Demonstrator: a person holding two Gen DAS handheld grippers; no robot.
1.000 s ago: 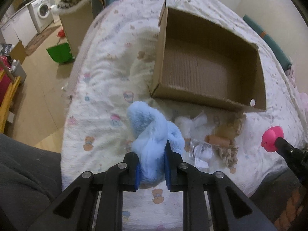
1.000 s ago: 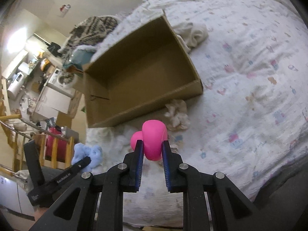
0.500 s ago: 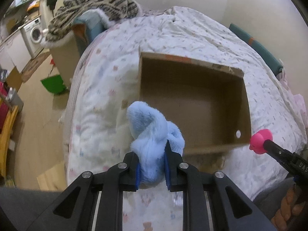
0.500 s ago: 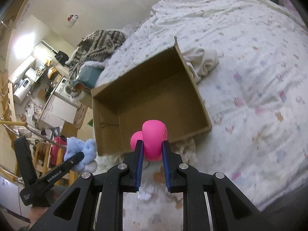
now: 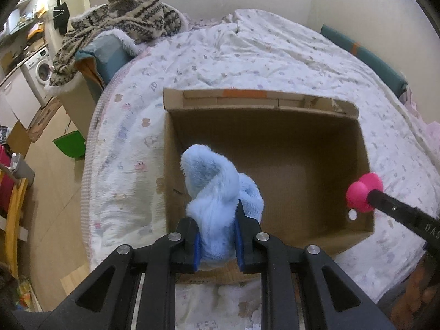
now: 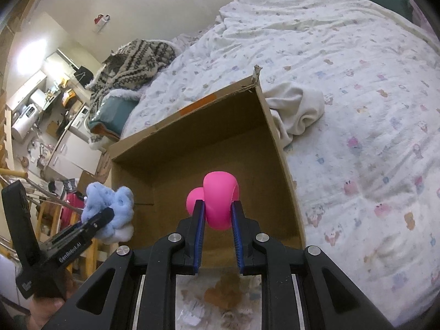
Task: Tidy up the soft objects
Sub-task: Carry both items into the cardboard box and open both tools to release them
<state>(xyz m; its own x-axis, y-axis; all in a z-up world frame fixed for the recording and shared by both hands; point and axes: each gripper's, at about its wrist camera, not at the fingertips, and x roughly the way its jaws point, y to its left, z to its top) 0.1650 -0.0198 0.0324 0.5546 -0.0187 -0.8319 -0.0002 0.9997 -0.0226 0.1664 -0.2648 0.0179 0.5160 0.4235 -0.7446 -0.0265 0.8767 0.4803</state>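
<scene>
An open cardboard box [image 5: 264, 101] [image 6: 192, 115] lies on the bed, its inside bare. My left gripper [image 5: 217, 236] is shut on a fluffy light-blue plush [image 5: 217, 189] and holds it over the box's near left part. My right gripper [image 6: 217, 220] is shut on a smooth pink soft toy [image 6: 220, 198] above the box's near edge. In the left wrist view the pink toy [image 5: 363, 189] hangs at the box's right wall. In the right wrist view the blue plush [image 6: 110, 209] sits in the left gripper by the box's left wall.
A cream cloth [image 6: 297, 110] lies bunched against the box's right side. Small brown and white soft things [image 6: 222, 294] lie on the printed bedcover [image 5: 247, 55] below my right gripper. A patterned blanket [image 5: 123, 19] covers a crate beyond the bed's far left corner.
Both grippers have carried their toys forward from the pile of small things to above the box. The box now fills the middle of both views. Neither grip has changed.
</scene>
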